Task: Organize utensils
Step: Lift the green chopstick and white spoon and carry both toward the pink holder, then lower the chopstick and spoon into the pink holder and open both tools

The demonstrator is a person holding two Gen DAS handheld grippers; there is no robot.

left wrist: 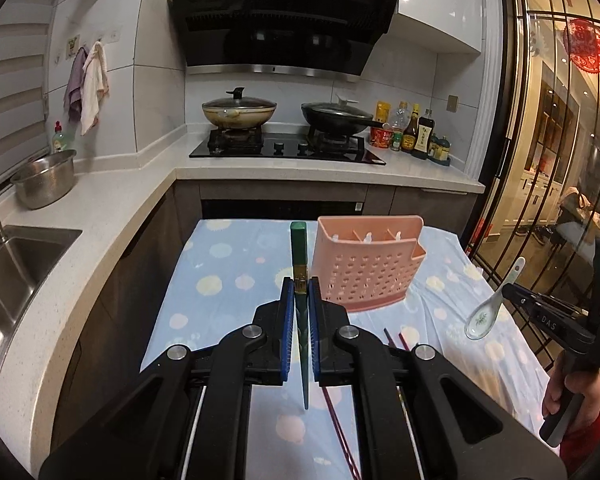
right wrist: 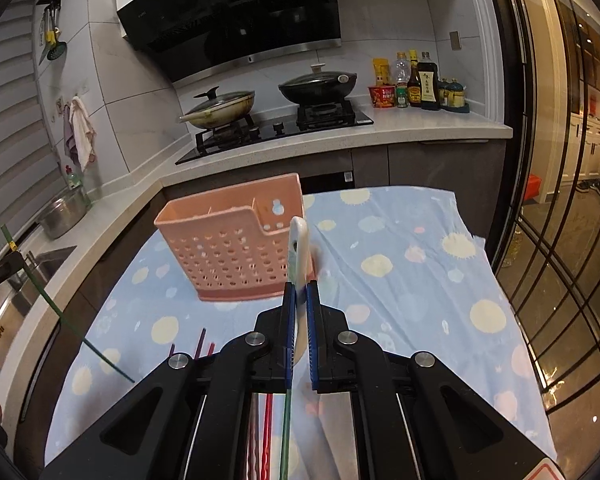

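The left tongs [left wrist: 301, 284] are clamped on green chopsticks [left wrist: 299, 256], whose squared green tops stick up past the blue pads while the thin tips hang below; the right tongs [right wrist: 299, 290] are clamped on the handle of a white ceramic soup spoon [right wrist: 299, 248], seen edge-on in their own view. Both are lifted above the counter [right wrist: 400, 264], which is draped in a pale blue cloth with yellow and pink blots. Just beyond the tongs a pink perforated utensil holder [left wrist: 366, 268] stands upright on the cloth; its divided compartments show nothing inside. A pair of dark red chopsticks [left wrist: 396, 340] lies on the cloth near the tongs, well short of the holder.

The left view alone shows the spoon's bowl [left wrist: 483, 316], with a small green sprig painted inside, the letters "DAS" on the right tool, and the hand [left wrist: 580, 388] gripping it; the right view alone shows the green chopsticks side-on at its left edge. Behind, two lidded woks sit on a gas hob [left wrist: 286, 146]; the range hood [left wrist: 284, 20] carries a sticker reading "19"; sauce bottles [right wrist: 424, 80] stand at the right, their labels too small to read; a steel bowl [left wrist: 44, 180] rests beside the sink [left wrist: 16, 264].
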